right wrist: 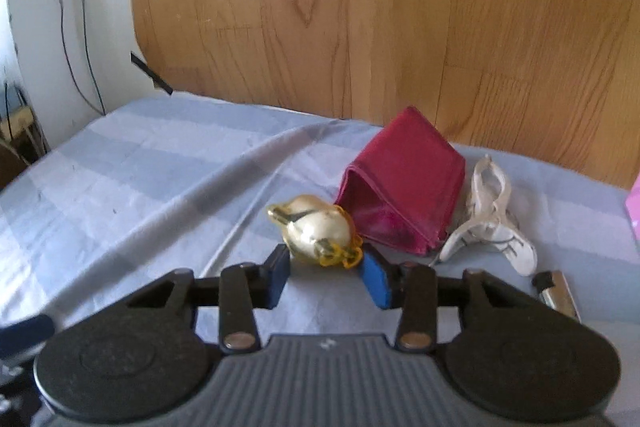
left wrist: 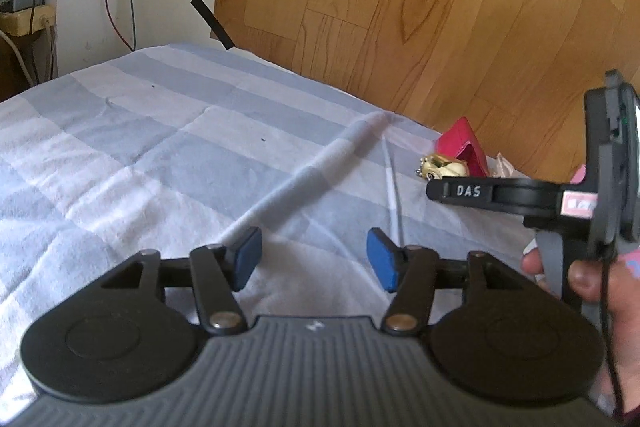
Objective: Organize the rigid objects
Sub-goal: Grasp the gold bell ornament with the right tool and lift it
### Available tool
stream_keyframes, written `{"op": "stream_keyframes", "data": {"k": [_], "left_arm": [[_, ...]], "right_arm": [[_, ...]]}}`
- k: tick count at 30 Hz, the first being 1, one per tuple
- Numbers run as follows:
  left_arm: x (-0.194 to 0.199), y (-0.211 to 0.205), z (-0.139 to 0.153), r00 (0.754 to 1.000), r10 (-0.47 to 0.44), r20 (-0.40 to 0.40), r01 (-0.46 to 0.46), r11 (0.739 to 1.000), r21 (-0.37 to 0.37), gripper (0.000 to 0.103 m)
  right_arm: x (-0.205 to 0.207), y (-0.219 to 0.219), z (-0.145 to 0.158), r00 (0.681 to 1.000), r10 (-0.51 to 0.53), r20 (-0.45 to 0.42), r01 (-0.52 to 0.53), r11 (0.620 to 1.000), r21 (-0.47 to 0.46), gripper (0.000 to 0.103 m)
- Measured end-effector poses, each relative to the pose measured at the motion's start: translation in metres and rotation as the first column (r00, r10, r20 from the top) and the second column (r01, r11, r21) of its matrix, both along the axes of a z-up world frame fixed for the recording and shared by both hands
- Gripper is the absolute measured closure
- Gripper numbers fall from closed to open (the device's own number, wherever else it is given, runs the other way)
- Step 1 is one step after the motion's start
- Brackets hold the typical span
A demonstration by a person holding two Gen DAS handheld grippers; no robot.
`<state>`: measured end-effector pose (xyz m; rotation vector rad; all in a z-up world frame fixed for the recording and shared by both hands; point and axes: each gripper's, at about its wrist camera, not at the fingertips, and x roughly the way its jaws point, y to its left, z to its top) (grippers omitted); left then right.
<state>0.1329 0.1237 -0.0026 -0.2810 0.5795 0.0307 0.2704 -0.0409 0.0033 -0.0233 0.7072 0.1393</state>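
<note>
the small gold-coloured metal toy car (right wrist: 316,233) is lying on the blue-and-white checked bedsheet (right wrist: 140,187), just in front of the right gripper (right wrist: 326,277) and slightly beyond its fingertips. the car's long axis is running obliquely across the jaw gap, from far left to near right, with the amber end nearest the right blue pad. the jaws are standing released, parted a little wider than the car; the pads are flanking its near end without visibly pressing on it, though contact at the right pad cannot be ruled out.

directly behind the car, touching or almost touching it, a folded crimson leather wallet (right wrist: 404,183) is standing tent-like. beside that a small white doll shoe (right wrist: 492,223) is lying, and near the right edge a silvery lighter-like object (right wrist: 558,291).

the left gripper (left wrist: 314,257) is hovering over bare sheet, jaws released and empty, well apart from the car (left wrist: 442,167); a hand (left wrist: 580,275) is carrying the right gripper (left wrist: 460,191) alongside. the right hand is plainly the nearer, so the coming closure probably depends on squaring the jaws to that oblique axis.
</note>
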Motion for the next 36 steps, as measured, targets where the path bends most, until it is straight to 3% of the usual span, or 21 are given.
{"op": "stream_keyframes", "data": {"k": [11, 26, 32, 36], "left_arm": [[0.001, 0.0, 0.0, 1.0, -0.002, 0.001, 0.002, 1.0, 0.003, 0.041], [0.001, -0.003, 0.0, 1.0, -0.01, 0.005, 0.01, 1.0, 0.017, 0.037], [0.002, -0.003, 0.0, 1.0, -0.013, 0.005, 0.012, 0.999, 0.029, 0.036], [0.002, -0.004, 0.0, 1.0, -0.013, 0.005, 0.013, 0.999, 0.036, 0.036]], "right_arm": [[-0.027, 0.005, 0.001, 0.999, 0.005, 0.032, -0.005, 1.0, -0.013, 0.065], [-0.145, -0.013, 0.007, 0.986, 0.164, 0.027, -0.164, 0.986, -0.01, 0.065], [-0.185, -0.036, 0.005, 0.988, 0.144, 0.059, -0.144, 0.99, -0.007, 0.065], [-0.188, -0.045, 0.003, 0.991, 0.119, 0.06, -0.122, 0.992, 0.034, 0.065]]}}
